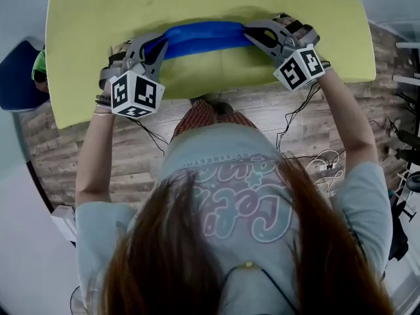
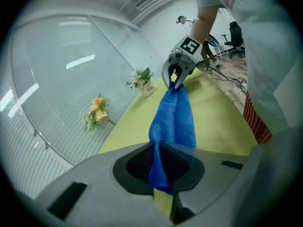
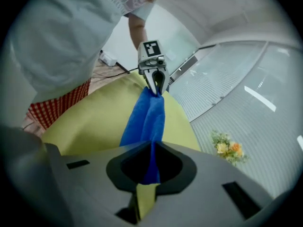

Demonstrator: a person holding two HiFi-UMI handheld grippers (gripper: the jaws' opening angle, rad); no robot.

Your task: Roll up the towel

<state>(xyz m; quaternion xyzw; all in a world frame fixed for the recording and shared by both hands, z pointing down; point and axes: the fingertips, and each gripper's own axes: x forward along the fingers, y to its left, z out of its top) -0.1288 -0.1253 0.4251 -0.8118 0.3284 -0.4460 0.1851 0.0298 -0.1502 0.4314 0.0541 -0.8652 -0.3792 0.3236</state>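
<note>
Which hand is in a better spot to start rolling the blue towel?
Neither wins, I think. The left gripper and the right gripper are each shut on one end of the towel, stretched between them over the yellow table, so both should turn together.

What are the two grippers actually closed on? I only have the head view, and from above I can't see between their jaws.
Observer: The left gripper is shut on one end of the blue towel; the cloth runs straight between its jaws.
Operator: And the right one?
Observer: The right gripper is shut on the other end, with the cloth gathered into a narrow strand there.
Operator: What lies past the table on its far side?
Observer: A glass wall with fine horizontal slats, and a small bunch of orange and yellow flowers seen against it.
</note>
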